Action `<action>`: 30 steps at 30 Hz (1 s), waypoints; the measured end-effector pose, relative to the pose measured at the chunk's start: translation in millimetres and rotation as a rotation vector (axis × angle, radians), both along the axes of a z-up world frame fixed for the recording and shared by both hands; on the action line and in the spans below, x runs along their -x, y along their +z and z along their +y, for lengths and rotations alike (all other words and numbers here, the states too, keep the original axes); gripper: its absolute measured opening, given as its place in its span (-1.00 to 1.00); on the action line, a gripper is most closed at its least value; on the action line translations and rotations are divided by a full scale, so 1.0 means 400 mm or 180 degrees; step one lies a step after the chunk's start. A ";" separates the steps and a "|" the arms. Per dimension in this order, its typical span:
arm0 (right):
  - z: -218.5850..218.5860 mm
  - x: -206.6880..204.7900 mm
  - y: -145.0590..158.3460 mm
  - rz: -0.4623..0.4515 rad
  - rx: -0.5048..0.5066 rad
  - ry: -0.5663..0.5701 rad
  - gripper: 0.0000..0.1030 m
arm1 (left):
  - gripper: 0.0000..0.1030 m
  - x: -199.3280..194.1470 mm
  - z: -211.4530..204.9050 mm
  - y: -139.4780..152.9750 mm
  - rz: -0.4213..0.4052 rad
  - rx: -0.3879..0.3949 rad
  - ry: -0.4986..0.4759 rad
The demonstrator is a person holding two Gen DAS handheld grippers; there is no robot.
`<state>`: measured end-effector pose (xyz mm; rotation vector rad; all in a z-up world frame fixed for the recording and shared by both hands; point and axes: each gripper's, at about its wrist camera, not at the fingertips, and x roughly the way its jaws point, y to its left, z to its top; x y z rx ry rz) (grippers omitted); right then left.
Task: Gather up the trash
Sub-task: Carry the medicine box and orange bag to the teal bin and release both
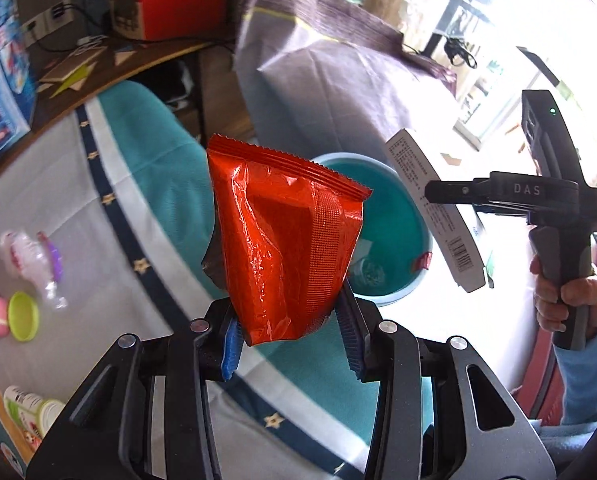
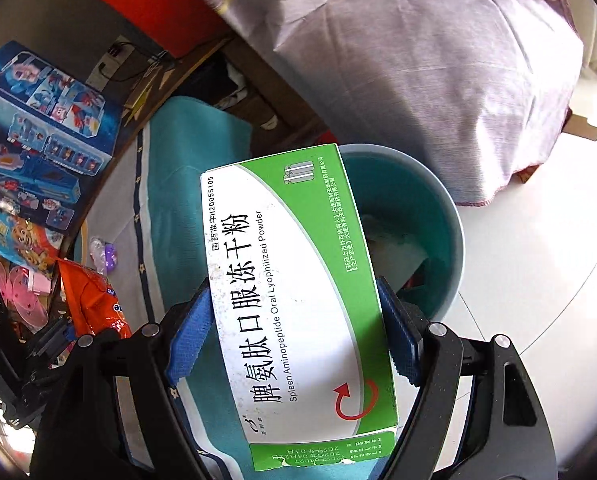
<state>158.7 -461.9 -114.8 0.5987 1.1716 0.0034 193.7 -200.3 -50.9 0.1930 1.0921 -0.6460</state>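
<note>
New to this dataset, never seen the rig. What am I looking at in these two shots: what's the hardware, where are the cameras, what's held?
There is no robot here. A person holds a handheld two-finger gripper in each hand, and each one carries a fisheye camera that looks forward along its fingers.

In the left wrist view, the left gripper is shut on a shiny red foil snack packet. The right gripper shows from the side, with the person's hand on its handle.

In the right wrist view, the right gripper is shut on a green and white cardboard medicine box.

Both items hang near a round teal plastic bin that already has some scraps inside. To the left, a grey and teal star-trimmed cloth carries a crumpled clear wrapper and a lime green lid.
</note>
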 end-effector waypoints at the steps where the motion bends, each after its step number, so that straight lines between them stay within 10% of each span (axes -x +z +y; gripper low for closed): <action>1: -0.011 0.000 -0.012 0.0028 -0.0013 -0.0014 0.43 | -0.19 -0.005 -0.023 -0.009 0.0020 -0.0018 -0.0036; 30: -0.129 -0.021 -0.118 0.0273 -0.0213 -0.0265 0.59 | -0.19 -0.061 -0.215 -0.135 0.0345 -0.0211 -0.0312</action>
